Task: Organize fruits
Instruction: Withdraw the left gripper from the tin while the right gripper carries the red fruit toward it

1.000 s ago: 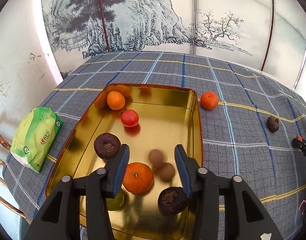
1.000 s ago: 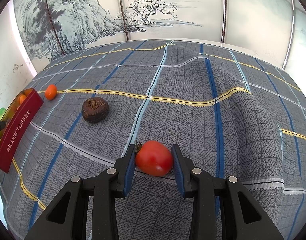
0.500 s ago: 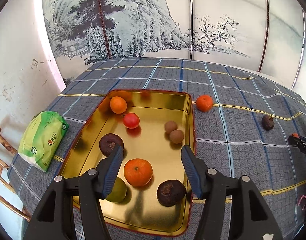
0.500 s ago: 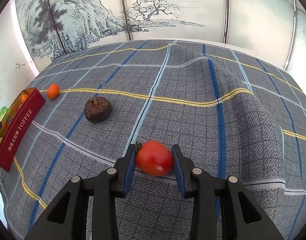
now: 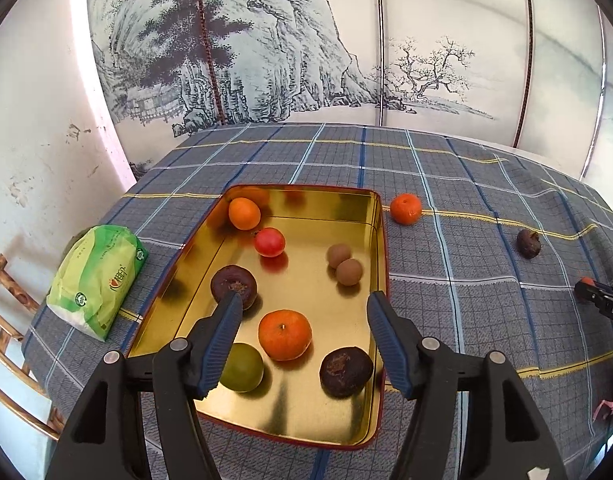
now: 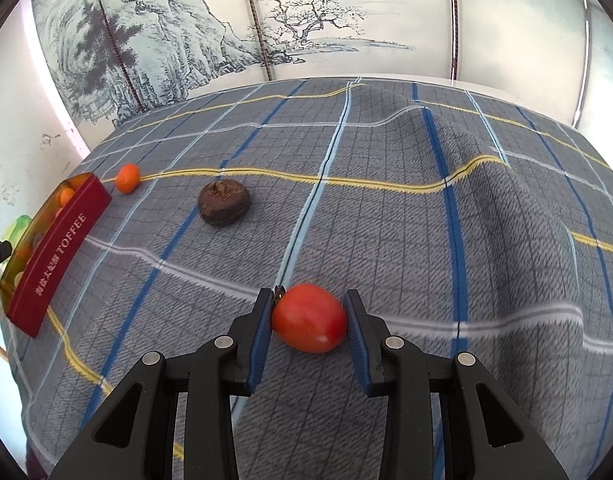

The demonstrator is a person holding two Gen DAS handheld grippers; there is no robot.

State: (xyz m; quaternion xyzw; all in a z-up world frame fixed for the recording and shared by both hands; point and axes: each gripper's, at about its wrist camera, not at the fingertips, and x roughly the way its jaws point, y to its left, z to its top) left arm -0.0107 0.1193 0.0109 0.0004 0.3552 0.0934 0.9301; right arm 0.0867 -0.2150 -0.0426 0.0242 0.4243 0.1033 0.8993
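Since the job is getting loose fruit corralled in one spot, the gold tin (image 5: 380, 240) on the plaid-covered counter (image 5: 446, 168) is clearly the drop zone. It already holds two oranges, a red tomato-looking fruit, two little brown round ones, two dark wrinkly ones and a green one.

Left tongs (image 5: 302, 332) hang over the tin with nothing between the jaws; they've just been opening, so my guess is they're finished with that drop.

Right tongs (image 6: 308, 320) are pinched snugly onto a red fruit (image 6: 309, 318) sitting low over the cloth, well away from the tin.

Outside the tin: one orange (image 5: 405, 209) just beside its rim and a dark fruit (image 6: 224, 204) farther out.
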